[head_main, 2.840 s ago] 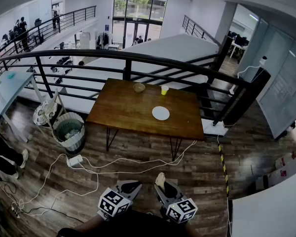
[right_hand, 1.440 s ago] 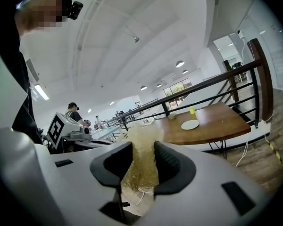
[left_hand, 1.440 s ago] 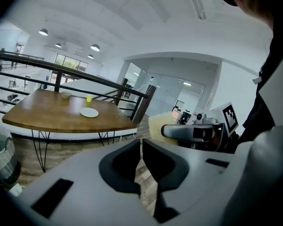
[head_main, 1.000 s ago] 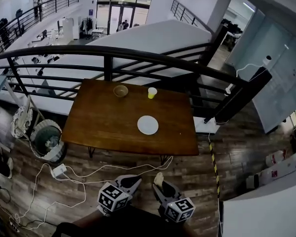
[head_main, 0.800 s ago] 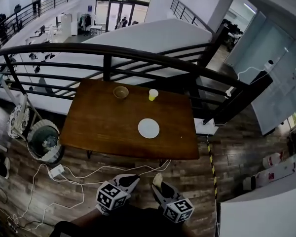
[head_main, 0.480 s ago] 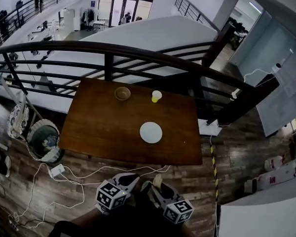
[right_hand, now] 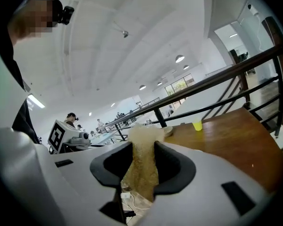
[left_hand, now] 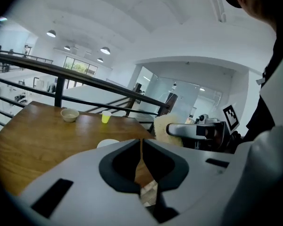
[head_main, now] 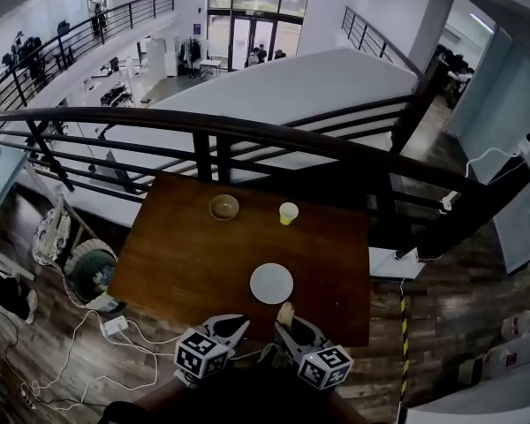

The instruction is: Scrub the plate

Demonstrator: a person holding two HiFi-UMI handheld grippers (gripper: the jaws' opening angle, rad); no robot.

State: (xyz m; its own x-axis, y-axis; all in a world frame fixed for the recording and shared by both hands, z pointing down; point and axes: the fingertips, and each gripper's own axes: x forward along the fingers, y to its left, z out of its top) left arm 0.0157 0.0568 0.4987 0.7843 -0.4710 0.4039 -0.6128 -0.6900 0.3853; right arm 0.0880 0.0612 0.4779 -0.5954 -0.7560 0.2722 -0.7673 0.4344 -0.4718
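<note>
A round white plate (head_main: 272, 283) lies on the near part of the brown wooden table (head_main: 177, 254); its edge also shows in the left gripper view (left_hand: 108, 143). My right gripper (head_main: 287, 318) is shut on a pale yellow sponge (right_hand: 142, 166), whose tip (head_main: 285, 311) sits just below the plate near the table's front edge. My left gripper (head_main: 234, 327) is shut with nothing between its jaws (left_hand: 141, 160); it hovers at the table's front edge, left of the right gripper. The sponge also appears in the left gripper view (left_hand: 164, 128).
A tan bowl (head_main: 223, 207) and a small yellow cup (head_main: 288, 213) stand at the table's far side. A black railing (head_main: 247, 135) runs behind the table. A bin (head_main: 93, 272) and white cables (head_main: 79, 343) lie on the floor at the left.
The view has closed in on the table. The plate now lies right in front of both grippers, which have reached the table's front edge. The sponge stays gripped.
</note>
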